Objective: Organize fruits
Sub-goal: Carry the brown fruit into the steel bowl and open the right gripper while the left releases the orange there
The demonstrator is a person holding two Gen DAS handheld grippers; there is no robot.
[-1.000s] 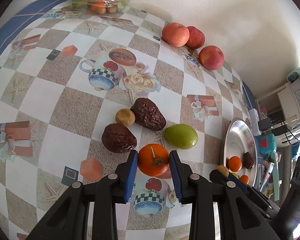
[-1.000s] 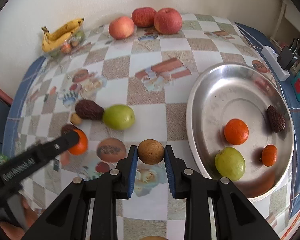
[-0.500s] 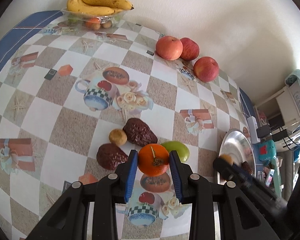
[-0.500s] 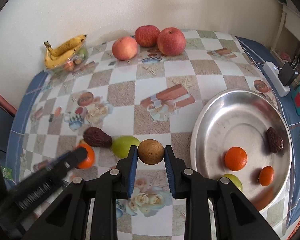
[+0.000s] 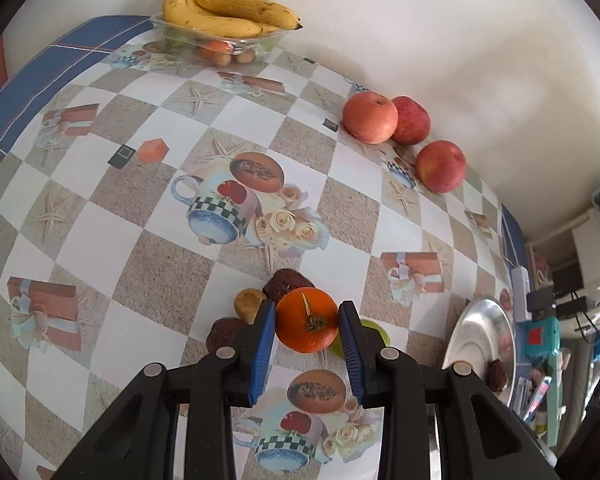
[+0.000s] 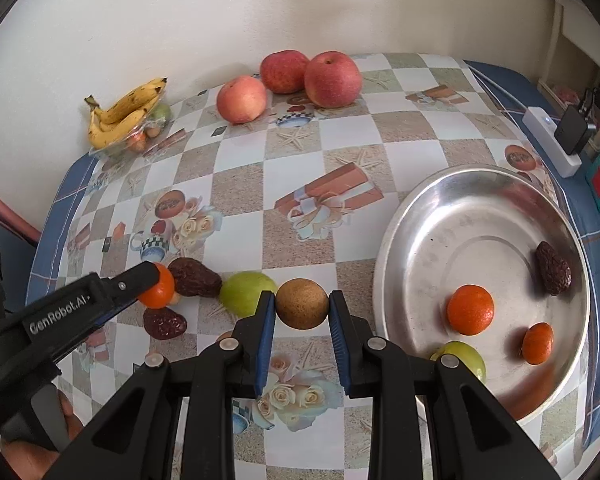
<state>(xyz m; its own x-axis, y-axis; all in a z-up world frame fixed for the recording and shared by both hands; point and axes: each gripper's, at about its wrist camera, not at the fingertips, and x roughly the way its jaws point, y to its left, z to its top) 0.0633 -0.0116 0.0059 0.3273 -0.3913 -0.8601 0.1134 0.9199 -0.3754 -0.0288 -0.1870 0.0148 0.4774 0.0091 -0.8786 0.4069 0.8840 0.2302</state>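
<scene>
A brown round fruit is clamped in the right gripper, with the steel tray at 3 o'clock. An orange is clamped in the left gripper above the checked tablecloth. Apples are seen at 12 o'clock by the wall.

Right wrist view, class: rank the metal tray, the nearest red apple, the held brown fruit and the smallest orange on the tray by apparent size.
1. Metal tray
2. Red apple
3. Brown fruit in the right gripper, enlarged by closeness, so its rank against the apple is unsure
4. Smallest orange
</scene>
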